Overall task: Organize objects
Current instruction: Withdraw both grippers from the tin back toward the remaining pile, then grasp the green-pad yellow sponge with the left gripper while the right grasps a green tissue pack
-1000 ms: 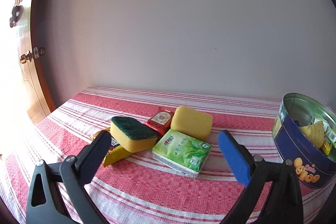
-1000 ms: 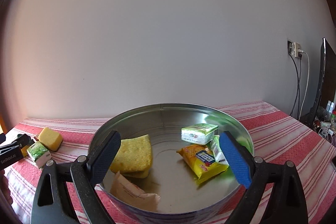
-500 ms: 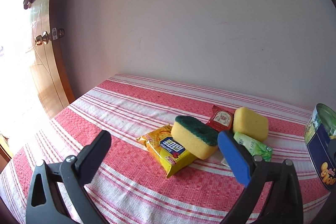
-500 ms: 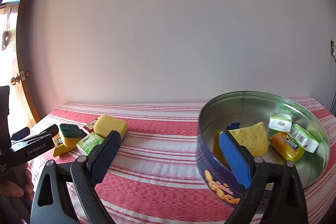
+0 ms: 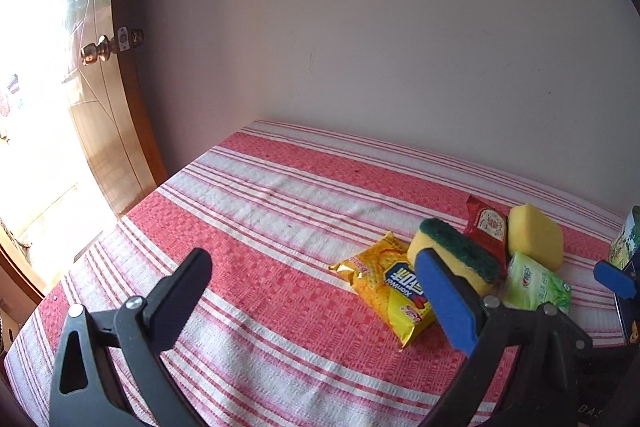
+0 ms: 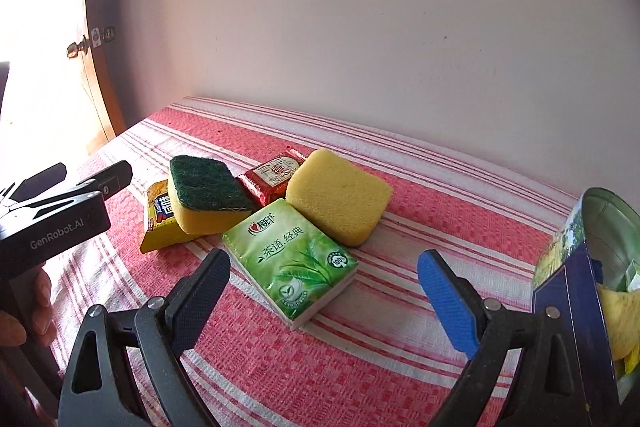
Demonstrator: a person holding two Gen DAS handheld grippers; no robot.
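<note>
Five loose things remain on the red-and-white striped tablecloth (image 6: 400, 359): a soft green tissue pack with a tea-leaf print (image 6: 291, 257), a plain yellow foam sponge (image 6: 339, 195), a yellow sponge with a dark green scouring top (image 6: 205, 193), a small red foil sachet (image 6: 271, 175) and a crinkled yellow snack packet (image 6: 158, 217). A second ago the right gripper (image 6: 322, 293) looked down into the round blue biscuit tin with its bare metal inside (image 6: 576, 291); now it has swung away to face the cluster, so the tin sits at the far right edge of its view, already holding several pieces. The left gripper (image 5: 312, 297) has turned leftward over the same second, and the cluster has slid to the right of its view.

That swing suggests one drop-off is finished and the next pick is starting.

The right gripper's jaws stand wide apart and empty. The tissue pack lies flat between and just beyond its fingertips, nearest of all, its far corner touching the plain sponge. It looks the likely next target. The left gripper is likewise spread and holds nothing; the snack packet lies just inside its blue-padded finger (image 5: 444, 303), the scouring sponge resting partly on that packet behind the pad.
</note>
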